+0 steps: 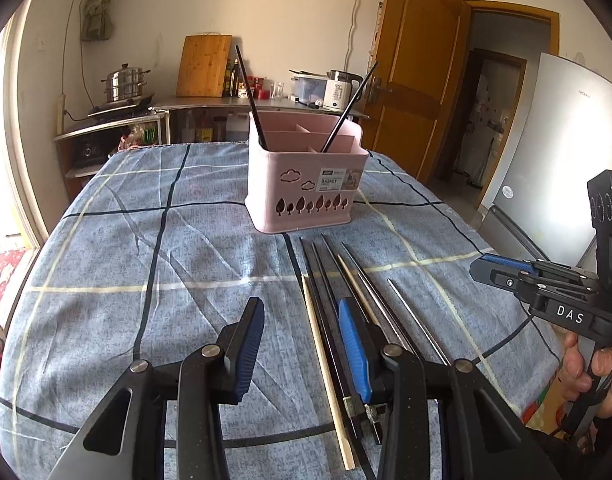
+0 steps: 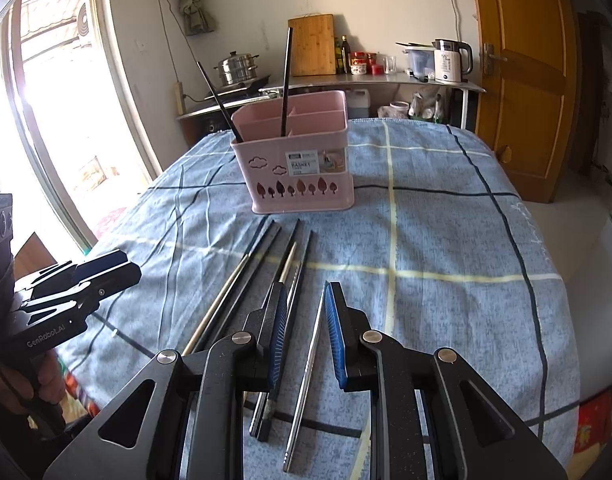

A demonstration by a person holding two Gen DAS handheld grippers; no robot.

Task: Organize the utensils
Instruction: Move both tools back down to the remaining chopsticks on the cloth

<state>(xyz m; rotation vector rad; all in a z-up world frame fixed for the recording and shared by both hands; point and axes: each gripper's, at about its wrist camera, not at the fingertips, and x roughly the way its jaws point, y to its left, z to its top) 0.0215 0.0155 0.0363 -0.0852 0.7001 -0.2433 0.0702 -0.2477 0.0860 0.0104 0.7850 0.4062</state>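
Above chopsticks point(image 2: 306, 360): both claws tilted down, parted, empty.

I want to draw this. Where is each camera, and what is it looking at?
Left wrist: sits on the left gripper, looks across the table at the pink basket; its jaws, the right gripper and a hand show.
Right wrist: sits on the right gripper, facing the same basket; its jaws straddle a metal chopstick.
Both share basket and chopsticks.

Matt pink plastic basket point(image 2: 301, 168) on wrinkled checked cloth point(image 2: 446, 240), beside a glossy metal chopstick point(image 2: 306, 380) and a pale wooden one point(image 1: 326, 368)
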